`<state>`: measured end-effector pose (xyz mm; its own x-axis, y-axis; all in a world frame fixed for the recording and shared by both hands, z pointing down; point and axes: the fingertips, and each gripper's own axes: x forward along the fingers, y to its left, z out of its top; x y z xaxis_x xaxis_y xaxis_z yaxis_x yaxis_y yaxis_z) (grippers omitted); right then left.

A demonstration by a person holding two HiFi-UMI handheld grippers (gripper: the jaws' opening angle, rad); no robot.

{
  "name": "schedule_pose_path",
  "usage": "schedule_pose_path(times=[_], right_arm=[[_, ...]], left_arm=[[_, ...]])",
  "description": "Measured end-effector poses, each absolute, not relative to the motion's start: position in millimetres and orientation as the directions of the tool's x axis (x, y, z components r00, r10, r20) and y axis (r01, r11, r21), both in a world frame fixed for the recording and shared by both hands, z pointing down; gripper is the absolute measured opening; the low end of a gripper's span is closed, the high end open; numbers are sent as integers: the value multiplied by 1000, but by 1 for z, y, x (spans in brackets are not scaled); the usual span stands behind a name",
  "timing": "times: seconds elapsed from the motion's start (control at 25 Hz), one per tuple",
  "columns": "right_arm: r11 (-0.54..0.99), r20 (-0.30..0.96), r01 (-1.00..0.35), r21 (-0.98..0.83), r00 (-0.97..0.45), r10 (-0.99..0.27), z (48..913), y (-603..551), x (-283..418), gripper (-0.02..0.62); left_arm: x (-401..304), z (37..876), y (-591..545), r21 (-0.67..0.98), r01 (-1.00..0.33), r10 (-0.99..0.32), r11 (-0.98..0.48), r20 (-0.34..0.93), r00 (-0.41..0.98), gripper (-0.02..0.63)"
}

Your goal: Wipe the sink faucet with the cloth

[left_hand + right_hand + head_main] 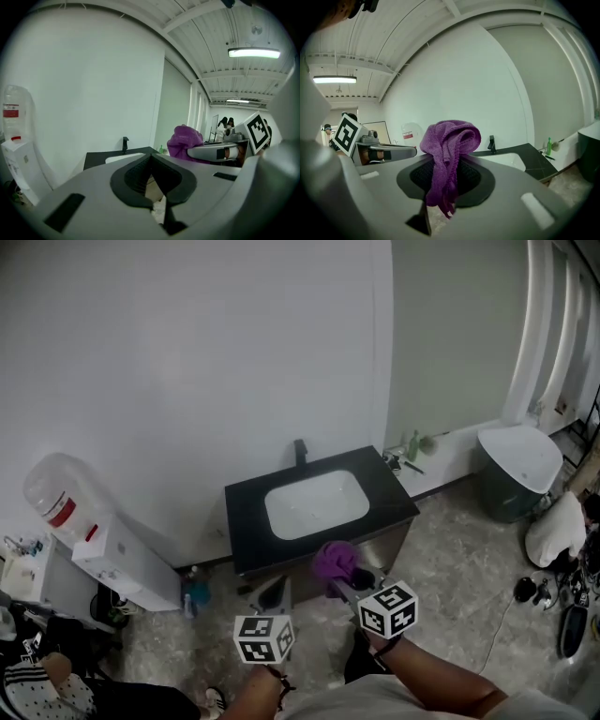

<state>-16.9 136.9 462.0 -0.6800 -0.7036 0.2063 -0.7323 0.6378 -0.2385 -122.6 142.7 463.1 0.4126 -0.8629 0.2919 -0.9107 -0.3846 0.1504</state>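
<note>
Facing the sink, a person holds the purple cloth clamped in the right tongs, with the left tongs closed on nothing. The black faucet stands at the sink's far edge, well beyond both tongs. A good wipe likely means reaching across the basin and pressing the cloth's loose bulge against it.

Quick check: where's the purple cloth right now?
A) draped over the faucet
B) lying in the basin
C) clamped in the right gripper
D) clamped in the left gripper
C: the right gripper view shows the purple cloth pinched between the jaws of the right gripper, while the left gripper is shut on nothing and the faucet stands bare behind the basin.
</note>
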Motion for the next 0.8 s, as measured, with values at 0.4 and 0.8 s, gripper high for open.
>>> schedule_pose_path(times=[0.4, 0.8], right_arm=[[707, 233, -645, -289, -764, -602, 461, -91, 39, 92], [698, 279, -640, -321, -768, -576, 485, -212, 45, 92]], left_arm=[[-50, 457, -84, 173, -935, -875, -310, 332, 352, 8], [-44, 482, -202, 203, -934, -862, -294, 365, 351, 8]])
